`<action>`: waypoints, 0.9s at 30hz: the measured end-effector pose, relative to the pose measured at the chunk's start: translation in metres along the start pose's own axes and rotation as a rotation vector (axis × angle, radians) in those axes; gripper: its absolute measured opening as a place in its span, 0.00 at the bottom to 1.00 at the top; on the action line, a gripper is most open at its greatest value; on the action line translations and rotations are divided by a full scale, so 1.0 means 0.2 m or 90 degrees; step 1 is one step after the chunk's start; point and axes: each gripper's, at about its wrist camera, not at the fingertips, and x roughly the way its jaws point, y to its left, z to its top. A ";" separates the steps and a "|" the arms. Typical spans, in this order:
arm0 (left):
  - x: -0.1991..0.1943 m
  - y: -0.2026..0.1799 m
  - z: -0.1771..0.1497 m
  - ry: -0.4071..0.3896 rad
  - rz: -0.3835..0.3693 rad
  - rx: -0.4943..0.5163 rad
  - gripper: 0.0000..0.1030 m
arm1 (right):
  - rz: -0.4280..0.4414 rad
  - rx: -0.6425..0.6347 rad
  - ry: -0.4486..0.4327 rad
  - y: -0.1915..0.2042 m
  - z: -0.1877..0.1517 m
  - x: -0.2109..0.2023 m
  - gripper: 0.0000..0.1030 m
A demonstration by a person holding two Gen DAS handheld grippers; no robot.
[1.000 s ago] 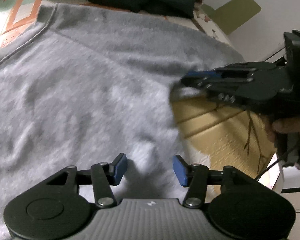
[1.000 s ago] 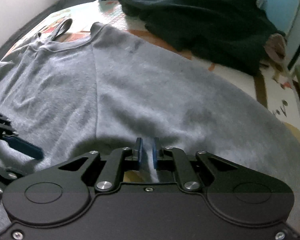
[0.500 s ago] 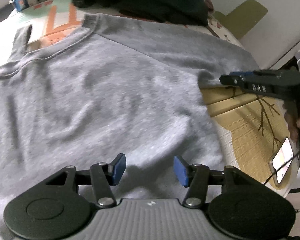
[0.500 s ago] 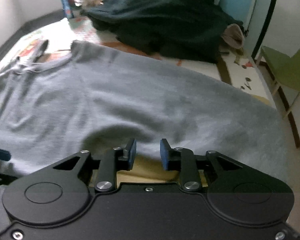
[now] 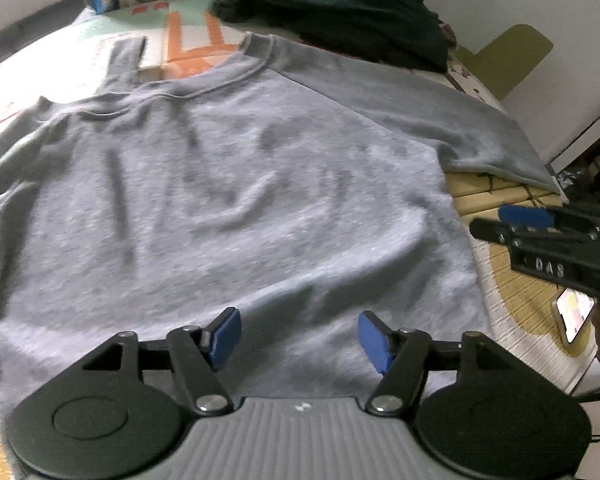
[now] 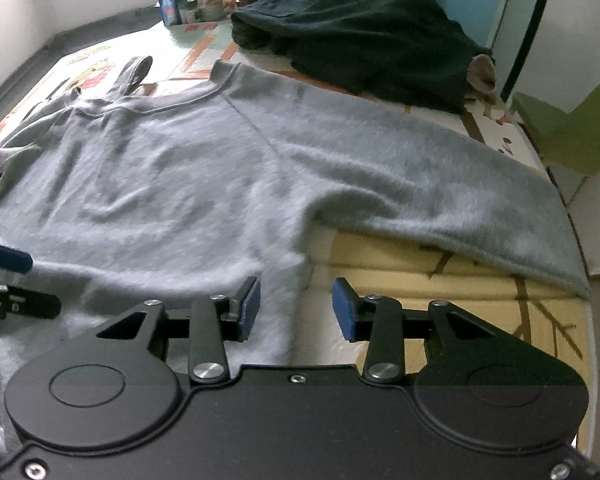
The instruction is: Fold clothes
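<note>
Sweatshirt [image 5: 236,184] is lying flat and spread out on the patterned mat [image 6: 432,276], grey, collar pointing at the dark clothes pile [image 6: 364,36] past it. Way more of it is showing now than a second ago, collar and both shoulders included, since both tools are sitting farther back and higher. Left tool [image 5: 298,338] is hanging over the sweatshirt's near hem, jaws just been opening wider, nothing between them. Right tool [image 6: 296,310] was pinched on the sweatshirt's edge a second ago; its jaws have just been opening and it's released now, hovering where the sweatshirt's side edge meets bare mat. Right sleeve is draping off toward the green chair [image 6: 572,132]. Phone [image 5: 574,314] is lying on the mat beside the sweatshirt.
</note>
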 end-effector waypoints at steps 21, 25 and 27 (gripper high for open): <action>-0.27 0.32 -0.33 -0.031 0.086 -0.041 0.81 | -0.050 0.037 0.035 0.30 -0.32 -0.24 0.43; -0.31 0.39 -0.38 -0.033 0.083 -0.069 0.81 | -0.064 0.038 0.046 0.33 -0.36 -0.26 0.43; -0.32 0.42 -0.41 -0.034 0.083 -0.082 0.82 | -0.068 0.040 0.053 0.34 -0.38 -0.27 0.43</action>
